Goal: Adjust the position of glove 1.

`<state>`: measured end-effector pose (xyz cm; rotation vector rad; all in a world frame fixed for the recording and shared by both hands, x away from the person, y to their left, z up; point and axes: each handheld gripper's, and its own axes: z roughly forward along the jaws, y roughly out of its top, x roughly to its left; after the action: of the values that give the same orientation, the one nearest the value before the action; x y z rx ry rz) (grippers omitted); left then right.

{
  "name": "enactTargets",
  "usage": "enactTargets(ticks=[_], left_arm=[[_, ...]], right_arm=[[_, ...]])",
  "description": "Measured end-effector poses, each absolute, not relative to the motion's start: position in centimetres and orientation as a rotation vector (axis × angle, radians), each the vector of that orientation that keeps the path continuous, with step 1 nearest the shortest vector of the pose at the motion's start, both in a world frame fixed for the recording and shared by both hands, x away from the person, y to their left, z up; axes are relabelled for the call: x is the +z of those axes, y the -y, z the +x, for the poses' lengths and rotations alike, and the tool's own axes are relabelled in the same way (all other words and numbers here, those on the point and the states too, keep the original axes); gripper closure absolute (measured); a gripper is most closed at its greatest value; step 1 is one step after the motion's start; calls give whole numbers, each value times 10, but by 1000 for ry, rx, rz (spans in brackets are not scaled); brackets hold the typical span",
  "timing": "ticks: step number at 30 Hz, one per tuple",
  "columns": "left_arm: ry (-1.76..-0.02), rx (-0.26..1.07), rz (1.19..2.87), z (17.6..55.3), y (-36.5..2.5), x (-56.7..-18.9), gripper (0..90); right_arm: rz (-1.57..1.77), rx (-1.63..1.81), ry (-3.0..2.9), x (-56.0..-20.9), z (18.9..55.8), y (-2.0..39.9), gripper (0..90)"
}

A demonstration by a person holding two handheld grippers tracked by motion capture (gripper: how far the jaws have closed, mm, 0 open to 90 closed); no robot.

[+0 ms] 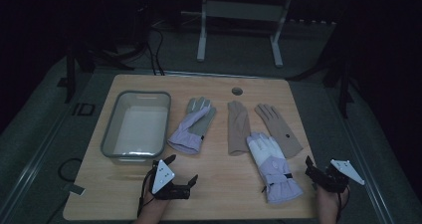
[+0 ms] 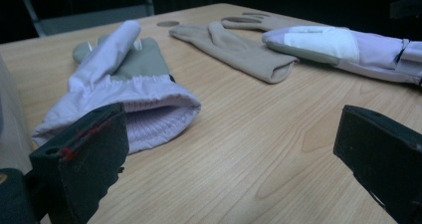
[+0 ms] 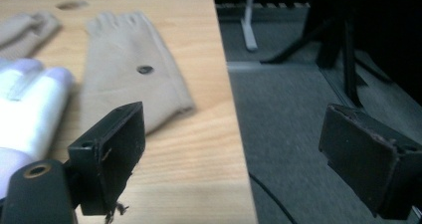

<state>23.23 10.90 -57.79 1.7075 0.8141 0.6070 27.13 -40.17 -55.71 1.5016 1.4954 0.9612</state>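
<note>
Four gloves lie on the wooden table (image 1: 224, 194). A lilac and grey ski glove (image 1: 191, 126) (image 2: 129, 84) rests beside the bin. Its white and lilac mate (image 1: 272, 167) (image 2: 338, 47) (image 3: 30, 104) lies near the front right. Two beige gloves sit between them: a plain one (image 1: 238, 127) (image 2: 234, 47) and one with a dark button (image 1: 278, 129) (image 3: 132, 69). My left gripper (image 1: 182, 170) (image 2: 231, 159) hovers open just short of the lilac glove's cuff, nothing between its jaws. My right gripper (image 1: 312, 173) (image 3: 239, 154) is open at the table's right front edge, also with nothing in it.
A grey plastic bin (image 1: 109, 129) stands with nothing in it at the table's left. A round cable hole (image 1: 237, 91) is near the far edge. Grey carpet (image 3: 298, 109) lies past the right edge, with a white frame's legs (image 1: 201, 40) beyond the table.
</note>
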Motion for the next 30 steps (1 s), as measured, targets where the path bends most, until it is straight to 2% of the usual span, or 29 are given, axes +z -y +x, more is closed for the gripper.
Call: enactTargets(ticks=[3, 21, 30], left_arm=[[-818, 575, 1695, 233, -110, -578, 12], [-840, 583, 1673, 232, -112, -578, 12], [-827, 572, 1671, 231, -113, -578, 12]], right_arm=[[1514, 942, -1500, -558, 273, 401, 109], [1548, 904, -1569, -554, 281, 403, 109], [1516, 984, -1519, -517, 286, 402, 108]])
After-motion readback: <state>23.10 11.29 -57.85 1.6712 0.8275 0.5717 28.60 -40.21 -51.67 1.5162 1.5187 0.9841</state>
